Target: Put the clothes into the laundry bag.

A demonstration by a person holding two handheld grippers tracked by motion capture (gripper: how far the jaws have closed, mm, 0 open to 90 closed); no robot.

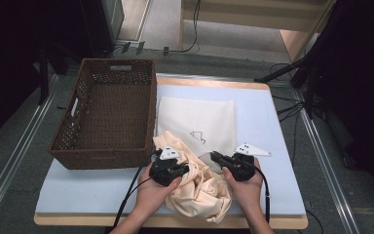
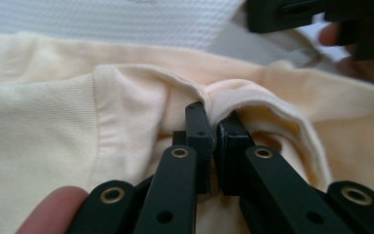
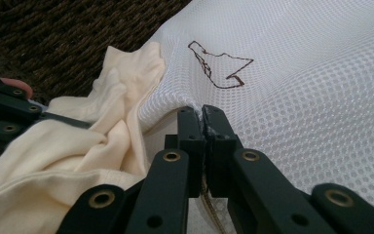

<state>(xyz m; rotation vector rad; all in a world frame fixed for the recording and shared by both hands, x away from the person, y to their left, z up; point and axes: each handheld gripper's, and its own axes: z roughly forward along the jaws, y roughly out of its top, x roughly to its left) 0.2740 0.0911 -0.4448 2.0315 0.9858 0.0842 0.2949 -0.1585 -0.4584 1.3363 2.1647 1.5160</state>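
A cream-coloured garment lay crumpled at the near edge of the table, partly tucked into the mouth of a white mesh laundry bag. Its ribbed hem was folded over and pinched. The bag lay flat just beside the basket, bearing a small dark line drawing, its near edge lifted and gripped.

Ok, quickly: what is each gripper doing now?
Left gripper: jaws closed on the cream garment.
Right gripper: jaws closed on the white mesh bag.
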